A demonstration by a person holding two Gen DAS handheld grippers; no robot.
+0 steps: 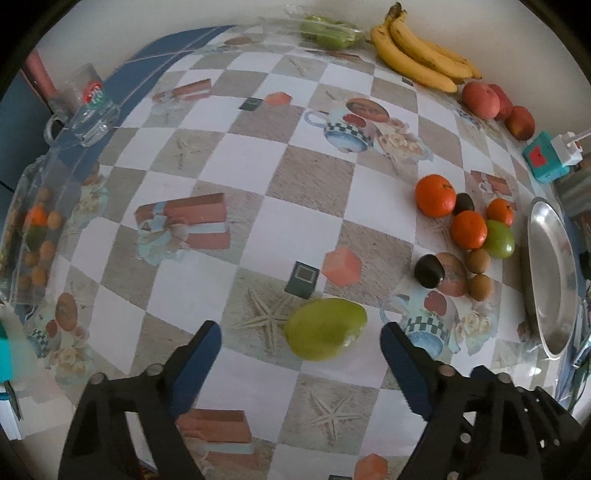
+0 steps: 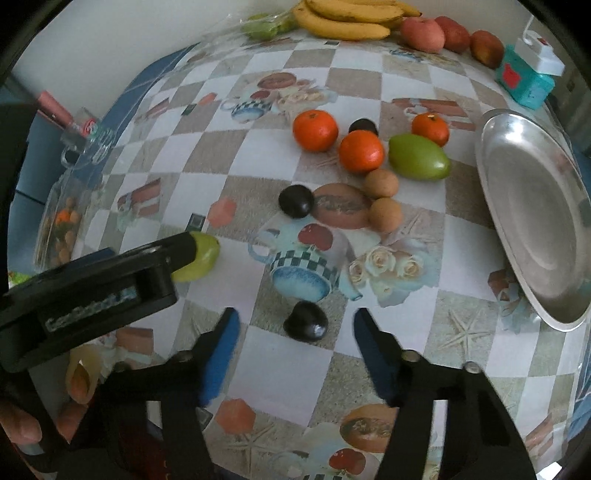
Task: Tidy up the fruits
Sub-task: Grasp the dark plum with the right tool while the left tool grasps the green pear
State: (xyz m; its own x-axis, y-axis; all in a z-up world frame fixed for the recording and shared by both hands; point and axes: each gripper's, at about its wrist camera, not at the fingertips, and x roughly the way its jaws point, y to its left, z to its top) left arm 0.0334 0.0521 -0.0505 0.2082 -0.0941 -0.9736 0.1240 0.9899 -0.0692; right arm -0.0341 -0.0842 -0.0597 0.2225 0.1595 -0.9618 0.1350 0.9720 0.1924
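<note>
My left gripper point(image 1: 301, 332) points down at the checked tablecloth, and a green mango point(image 1: 325, 328) lies between its blue pads with a gap on each side. In the right wrist view the same mango point(image 2: 201, 254) peeks out from under the left tool's black housing point(image 2: 110, 280). My right gripper point(image 2: 297, 315) straddles a dark plum point(image 2: 306, 321), its pads clear of the fruit on both sides. Farther back lie three mandarins point(image 2: 316, 130), a second green mango point(image 2: 419, 157), two more dark plums point(image 2: 295, 202) and two brown round fruits point(image 2: 382, 182).
An oval steel tray point(image 2: 532, 199) sits at the right. Bananas point(image 1: 417, 55), red apples point(image 1: 480, 99) and bagged green fruit point(image 1: 325, 31) line the far wall. A teal box with a plug point(image 2: 524, 79) stands far right. A glass mug point(image 1: 92, 107) and a clear fruit box point(image 1: 33, 236) are at the left.
</note>
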